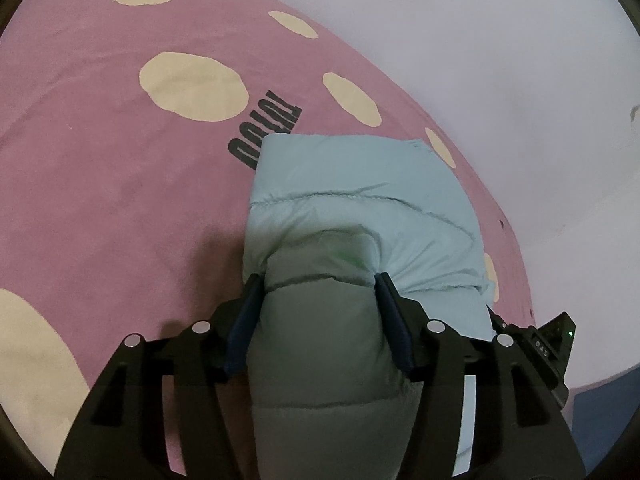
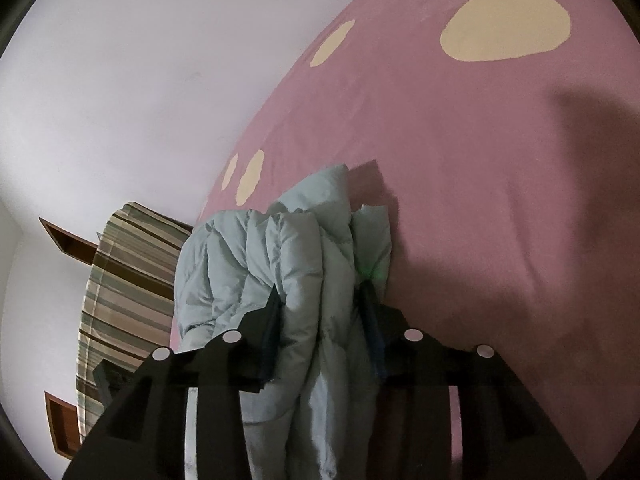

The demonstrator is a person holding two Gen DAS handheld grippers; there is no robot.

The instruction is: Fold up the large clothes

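So the pale blue quilted puffer jacket [image 1: 360,200] is lying folded up on the pink bedsheet with cream dots [image 1: 120,184], close to the bed's edge by the white wall [image 1: 500,60]. Left claw [image 1: 318,284] is clenched on a thick fold of it, padding bulging between the jaws. Right claw [image 2: 320,292] is grasping a bunched stack of layers [image 2: 304,248] of the same jacket. In the right wrist view a striped cloth-covered thing [image 2: 128,280] sits off beyond the bed.
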